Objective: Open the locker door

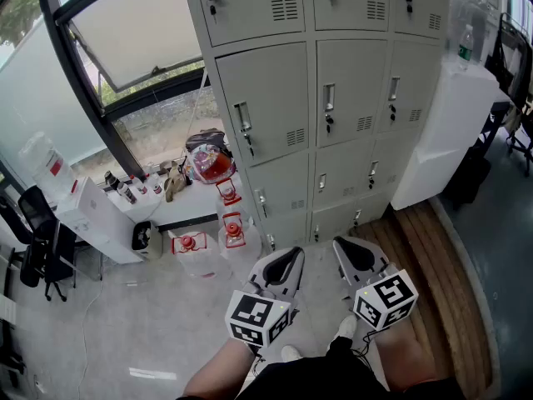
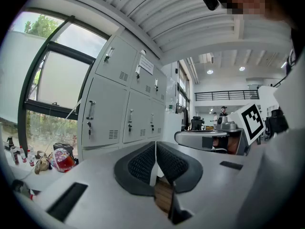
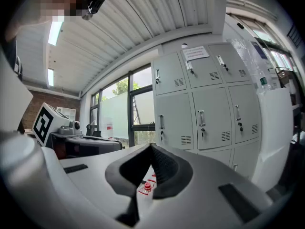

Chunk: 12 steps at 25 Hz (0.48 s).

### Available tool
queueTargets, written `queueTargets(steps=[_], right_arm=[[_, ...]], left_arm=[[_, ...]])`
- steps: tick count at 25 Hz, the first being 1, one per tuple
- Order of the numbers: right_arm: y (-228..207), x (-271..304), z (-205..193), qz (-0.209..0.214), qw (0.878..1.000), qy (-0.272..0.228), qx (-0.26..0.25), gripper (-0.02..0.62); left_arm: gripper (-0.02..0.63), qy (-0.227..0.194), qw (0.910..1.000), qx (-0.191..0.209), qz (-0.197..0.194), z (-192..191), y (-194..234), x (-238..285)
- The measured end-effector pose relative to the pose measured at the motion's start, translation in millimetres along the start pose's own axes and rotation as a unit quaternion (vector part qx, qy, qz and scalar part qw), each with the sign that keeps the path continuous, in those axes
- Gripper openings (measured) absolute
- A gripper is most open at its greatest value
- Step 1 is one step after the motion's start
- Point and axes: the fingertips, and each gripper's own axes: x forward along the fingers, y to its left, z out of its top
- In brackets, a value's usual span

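Note:
A bank of pale grey lockers (image 1: 325, 98) stands ahead, every door closed, each with a metal handle (image 1: 242, 118) and a key below it. The same lockers (image 2: 119, 104) show in the left gripper view and fill the right of the right gripper view as lockers (image 3: 205, 104). My left gripper (image 1: 283, 267) and right gripper (image 1: 356, 255) hang low in the head view, side by side, well short of the lockers. Both are shut with nothing between the jaws, as the left gripper (image 2: 155, 161) and right gripper (image 3: 151, 168) show in their own views.
A white ledge (image 1: 191, 202) left of the lockers carries a bag and small bottles. Water jugs with red caps (image 1: 233, 227) stand on the floor below it. An office chair (image 1: 37, 248) is at far left. A white cabinet (image 1: 454, 123) flanks the lockers' right side, above a wooden floor strip (image 1: 425, 265).

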Motion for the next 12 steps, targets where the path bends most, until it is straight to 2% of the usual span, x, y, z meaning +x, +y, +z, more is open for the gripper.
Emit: queueTargets(steps=[12], right_arm=[[8.3,-0.7,2.2,0.003,1.0,-0.01,0.004,0.054]], left_arm=[[0.023,0.0,1.0,0.0,-0.008,-1.0,-1.1,-9.1]])
